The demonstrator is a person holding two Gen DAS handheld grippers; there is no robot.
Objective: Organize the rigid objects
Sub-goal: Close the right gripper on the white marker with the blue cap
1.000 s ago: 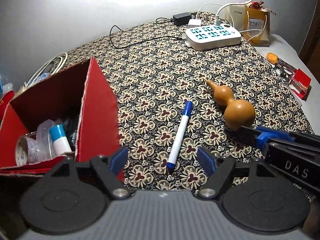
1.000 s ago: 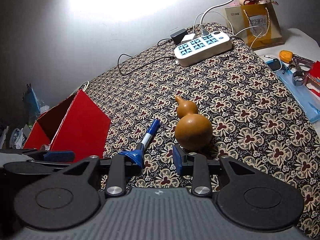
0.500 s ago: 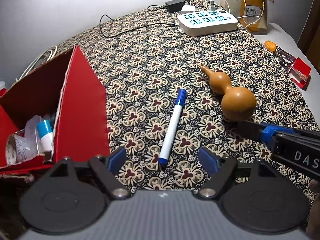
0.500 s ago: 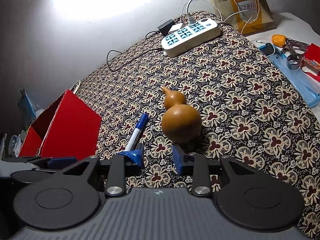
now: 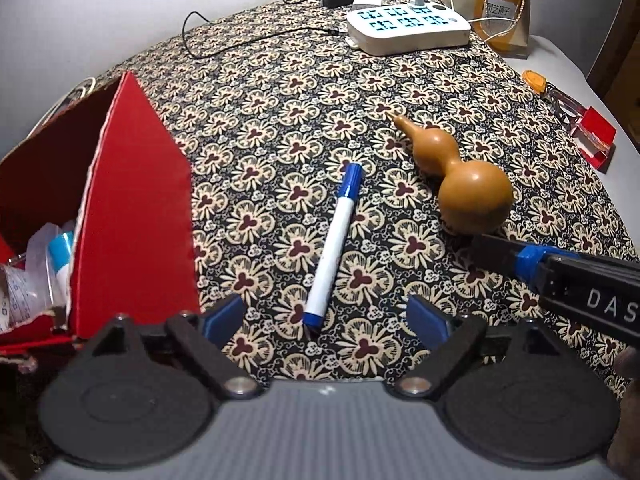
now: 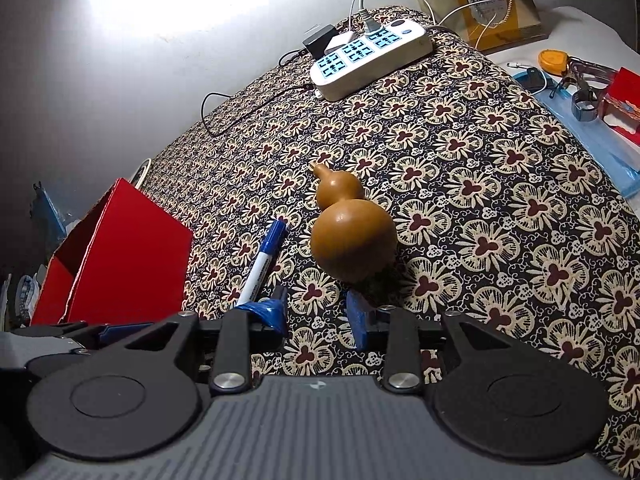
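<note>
A white marker with a blue cap lies on the patterned cloth. Its near end sits between the fingers of my left gripper, whose jaws are opening wide and do not touch it. A tan gourd lies on its side to the right of the marker. My right gripper is just short of the gourd's round base, its jaws opening with nothing between them. In the left wrist view one right gripper finger reaches in beside the gourd. An open red box stands at the left.
The red box holds a tape roll and small bottles. A white power strip with cables lies at the cloth's far edge, beside a gold gift bag. A small red box and tools lie off the cloth to the right.
My left gripper has sunk closer to the marker and its jaws have spread wider. The right gripper has come nearer the gourd and its jaws have parted a little more.
</note>
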